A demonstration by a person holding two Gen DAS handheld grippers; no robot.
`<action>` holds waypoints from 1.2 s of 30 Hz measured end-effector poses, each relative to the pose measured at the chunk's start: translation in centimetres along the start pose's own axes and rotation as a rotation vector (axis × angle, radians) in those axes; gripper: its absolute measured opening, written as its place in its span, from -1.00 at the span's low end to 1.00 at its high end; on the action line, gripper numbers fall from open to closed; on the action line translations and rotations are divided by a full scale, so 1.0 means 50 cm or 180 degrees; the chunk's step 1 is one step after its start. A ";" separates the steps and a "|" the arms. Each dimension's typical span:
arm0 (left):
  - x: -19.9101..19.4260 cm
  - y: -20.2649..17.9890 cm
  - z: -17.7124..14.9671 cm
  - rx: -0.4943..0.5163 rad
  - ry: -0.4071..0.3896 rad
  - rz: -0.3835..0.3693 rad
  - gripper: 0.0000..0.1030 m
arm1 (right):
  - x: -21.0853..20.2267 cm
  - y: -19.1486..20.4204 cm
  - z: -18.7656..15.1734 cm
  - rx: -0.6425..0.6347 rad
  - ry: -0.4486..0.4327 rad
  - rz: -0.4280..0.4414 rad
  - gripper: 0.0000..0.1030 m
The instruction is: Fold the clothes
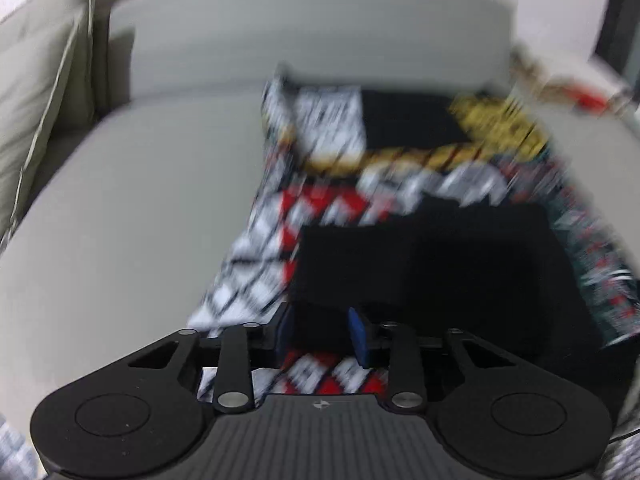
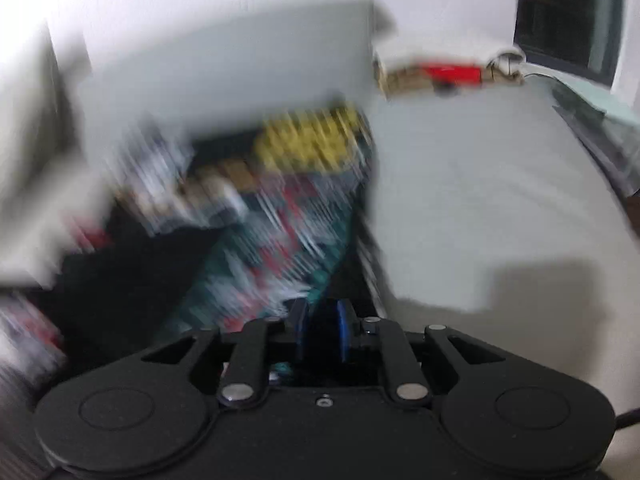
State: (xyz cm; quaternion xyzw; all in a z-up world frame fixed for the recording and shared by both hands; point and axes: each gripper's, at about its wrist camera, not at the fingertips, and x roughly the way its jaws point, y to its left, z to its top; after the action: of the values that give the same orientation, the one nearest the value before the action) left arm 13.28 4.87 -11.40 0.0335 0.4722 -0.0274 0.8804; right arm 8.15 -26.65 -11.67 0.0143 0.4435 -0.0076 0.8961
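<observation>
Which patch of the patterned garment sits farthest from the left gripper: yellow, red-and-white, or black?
The yellow patch, at the garment's far end by the sofa backrest; the black panel and red-and-white checks lie nearer.

In front of me a patterned garment (image 1: 320,200) lies spread flat on the pale sofa seat (image 1: 140,220): black panels, white-and-black checks, red diamonds, a yellow patch at its far end, teal along its right edge.

No readable text; garment (image 1: 328,216) print perhaps lettering, too blurred.
</observation>
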 end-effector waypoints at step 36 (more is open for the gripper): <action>0.053 0.027 0.082 -0.0009 -0.0161 0.0163 -0.09 | 0.175 -0.018 0.151 0.0593 0.0199 0.0096 -0.99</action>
State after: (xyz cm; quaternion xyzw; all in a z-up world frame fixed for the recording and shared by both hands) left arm 18.28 5.84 -11.30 0.0436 0.4489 -0.0050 0.8925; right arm 19.41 -27.81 -14.07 0.1045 0.4683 -0.0348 0.8767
